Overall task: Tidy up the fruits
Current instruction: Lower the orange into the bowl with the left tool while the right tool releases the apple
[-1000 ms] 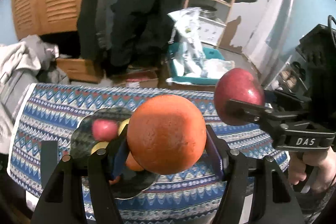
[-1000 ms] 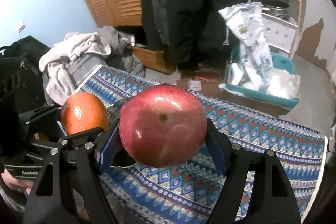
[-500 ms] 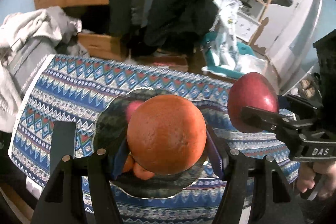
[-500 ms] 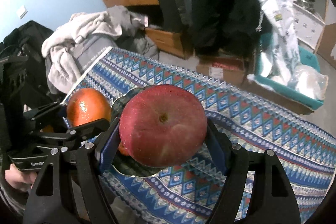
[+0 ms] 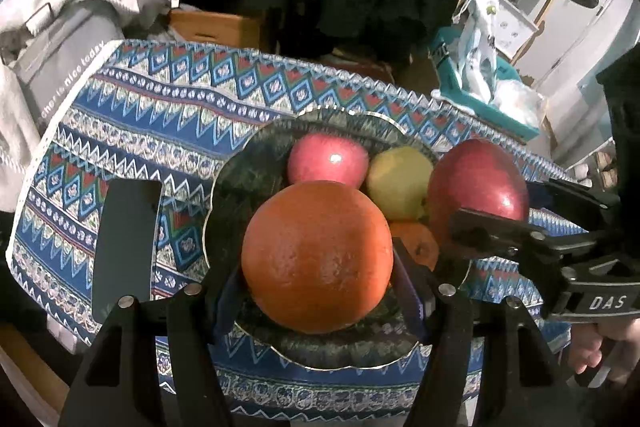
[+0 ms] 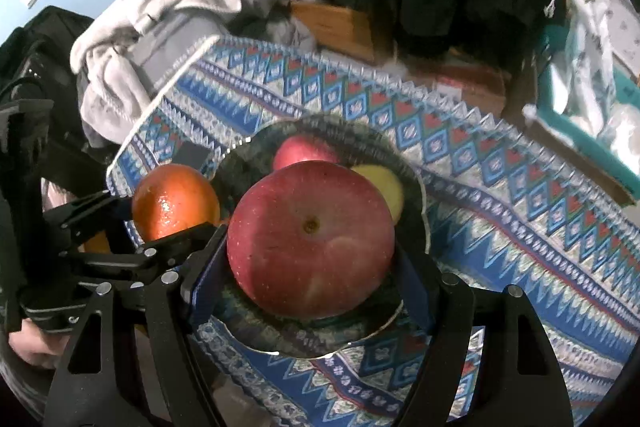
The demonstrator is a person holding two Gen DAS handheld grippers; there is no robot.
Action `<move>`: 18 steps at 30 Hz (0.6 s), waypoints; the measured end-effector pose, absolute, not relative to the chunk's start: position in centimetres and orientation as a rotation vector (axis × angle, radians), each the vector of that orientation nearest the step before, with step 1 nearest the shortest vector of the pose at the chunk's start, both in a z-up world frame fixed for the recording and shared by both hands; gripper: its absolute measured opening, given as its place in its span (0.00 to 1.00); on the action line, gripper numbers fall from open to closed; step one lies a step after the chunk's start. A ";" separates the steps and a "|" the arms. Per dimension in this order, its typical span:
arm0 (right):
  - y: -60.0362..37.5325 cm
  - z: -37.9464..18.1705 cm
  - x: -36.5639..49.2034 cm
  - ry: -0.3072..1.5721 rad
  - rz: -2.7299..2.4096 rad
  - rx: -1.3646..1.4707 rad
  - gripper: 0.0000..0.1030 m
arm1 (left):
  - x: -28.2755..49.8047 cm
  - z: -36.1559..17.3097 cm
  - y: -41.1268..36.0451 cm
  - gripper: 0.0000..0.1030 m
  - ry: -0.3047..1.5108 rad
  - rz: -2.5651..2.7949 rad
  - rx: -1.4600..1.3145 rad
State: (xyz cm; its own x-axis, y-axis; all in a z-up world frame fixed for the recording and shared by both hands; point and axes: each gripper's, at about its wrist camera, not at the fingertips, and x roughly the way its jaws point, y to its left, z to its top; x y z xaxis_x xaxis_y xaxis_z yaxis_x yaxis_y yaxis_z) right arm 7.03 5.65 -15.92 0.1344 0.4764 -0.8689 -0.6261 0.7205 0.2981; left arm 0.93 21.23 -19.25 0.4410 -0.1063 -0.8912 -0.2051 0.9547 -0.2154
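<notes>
My left tongs clench an orange and my right tongs a red apple, both above the crowded plate on the worktop. Released together, they could collide or roll off its rim.

The left gripper is black all over. Each side has two flat bars with round silver screws at the joints. The inner faces of its fingers carry dark blue pads. The bars spread wide toward the bottom, with open gaps shaped like triangles.

The right gripper looks just the same: black bars, silver screws and blue pads on its fingers. From the left wrist view, white letters, DAS, are printed on its black side. A hand shows just below those letters, only partly in view. In the right wrist view, part of the other hand shows at the picture's edge.
</notes>
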 end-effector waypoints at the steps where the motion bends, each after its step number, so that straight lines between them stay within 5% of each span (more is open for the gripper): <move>1: 5.8 -16.3 7.0 1.204 0.802 -0.149 0.74 | 0.9 -19.4 21.2 0.66 1.122 0.062 -0.310; 18: 6.9 -19.6 7.2 1.307 0.792 -0.141 0.75 | 0.8 -20.5 20.0 0.67 1.170 0.044 -0.305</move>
